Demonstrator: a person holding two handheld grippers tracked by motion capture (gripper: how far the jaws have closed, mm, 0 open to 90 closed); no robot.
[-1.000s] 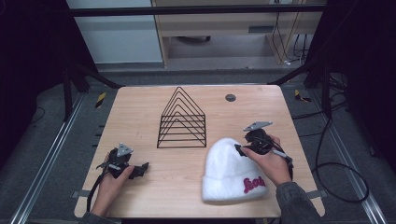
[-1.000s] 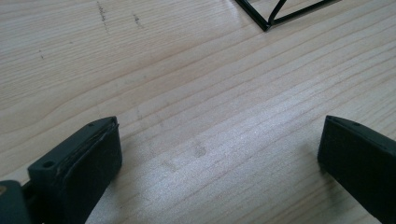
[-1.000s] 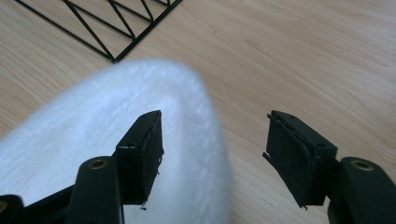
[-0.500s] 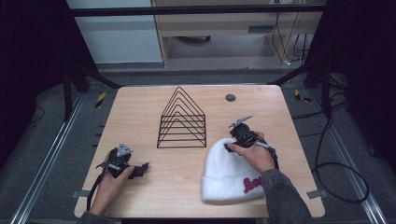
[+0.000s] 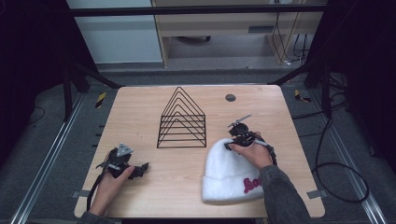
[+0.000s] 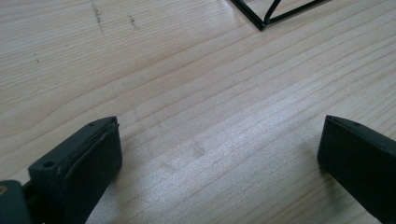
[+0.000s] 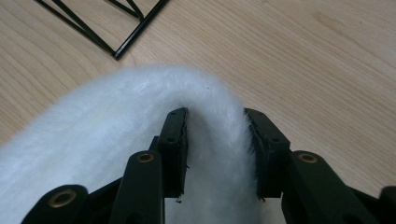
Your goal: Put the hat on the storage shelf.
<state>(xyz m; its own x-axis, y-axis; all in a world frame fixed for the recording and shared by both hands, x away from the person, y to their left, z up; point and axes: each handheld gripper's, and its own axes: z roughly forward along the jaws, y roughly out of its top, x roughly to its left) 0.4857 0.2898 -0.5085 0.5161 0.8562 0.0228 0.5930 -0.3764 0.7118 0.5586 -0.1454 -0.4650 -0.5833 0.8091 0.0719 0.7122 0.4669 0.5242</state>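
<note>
The left gripper (image 5: pixel 122 163) is a black two-jaw tool topped by a grey three-cornered plate (image 5: pixel 123 150), and a dark cable (image 5: pixel 95 190) trails from it. Its flat black pads (image 6: pixel 98 158) sit in holders pierced with small screw holes. The right gripper (image 7: pixel 215 154) has black linkage arms jointed with brass-coloured rivets (image 7: pixel 62 198) and small screws beside its pads. A grey knitted sleeve (image 5: pixel 284 196) covers the person's right forearm.
</note>
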